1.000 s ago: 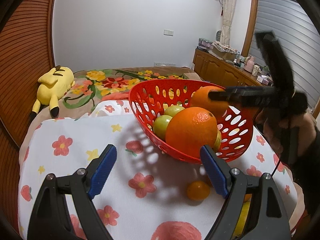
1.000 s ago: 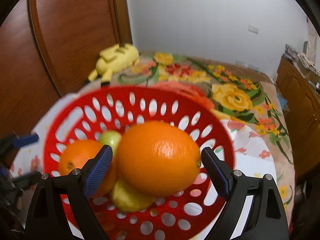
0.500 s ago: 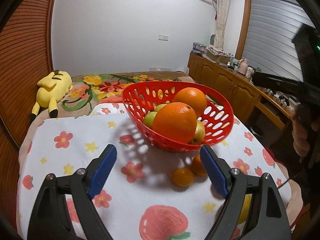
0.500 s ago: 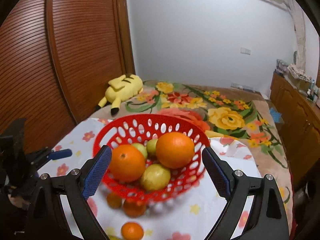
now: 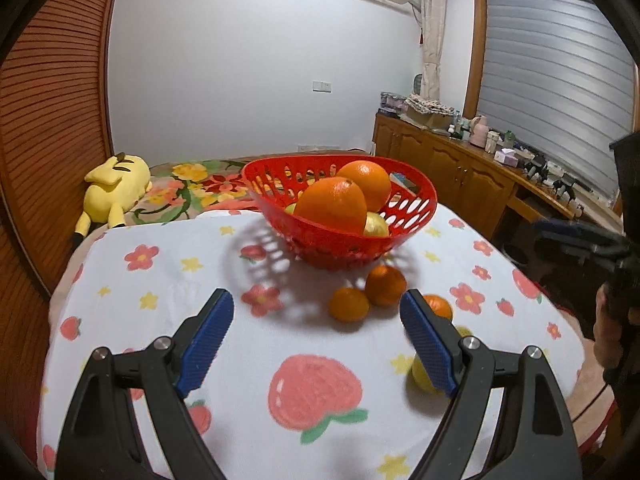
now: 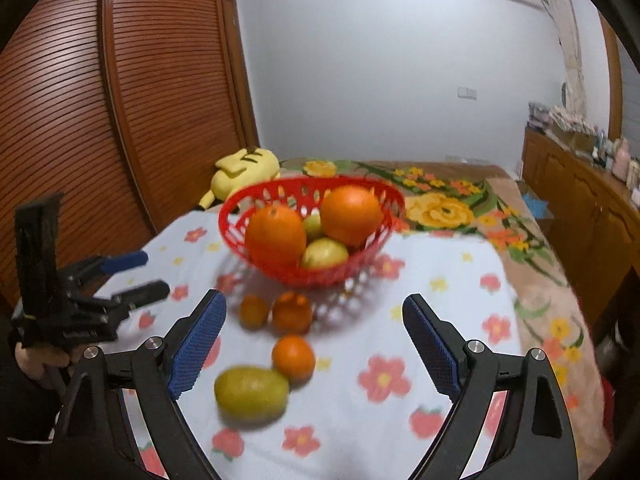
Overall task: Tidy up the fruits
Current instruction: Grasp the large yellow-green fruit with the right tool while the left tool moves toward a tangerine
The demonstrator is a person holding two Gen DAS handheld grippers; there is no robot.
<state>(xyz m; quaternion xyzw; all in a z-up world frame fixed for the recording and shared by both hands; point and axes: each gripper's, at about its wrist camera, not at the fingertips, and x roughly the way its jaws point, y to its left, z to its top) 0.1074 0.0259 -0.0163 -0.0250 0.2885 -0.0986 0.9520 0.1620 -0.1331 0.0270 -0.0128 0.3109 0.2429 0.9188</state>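
A red perforated basket (image 5: 416,196) (image 6: 236,208) stands on the flowered tablecloth, holding two big oranges (image 5: 334,204) (image 6: 351,208) and some yellow-green fruits (image 6: 324,253). In front of it lie three small tangerines (image 5: 349,304) (image 6: 293,357) and a yellow-green lemon (image 6: 251,391), partly hidden by a finger in the left wrist view. My left gripper (image 5: 316,338) hovers open over the cloth, short of the tangerines, with nothing between its jaws. My right gripper (image 6: 314,342) is open too, above the loose fruit. Each gripper appears at the edge of the other's view.
A yellow plush toy (image 5: 114,184) lies on the flowered bedspread (image 6: 440,204) behind the table. Wooden louvered doors (image 6: 120,120) stand at the left, a cluttered wooden cabinet (image 5: 472,160) at the right. The table's edges drop off close on both sides.
Both grippers have pulled back from the basket, which now looks smaller and farther. The loose tangerines and lemon have come into view. Both sets of jaws kept their width.
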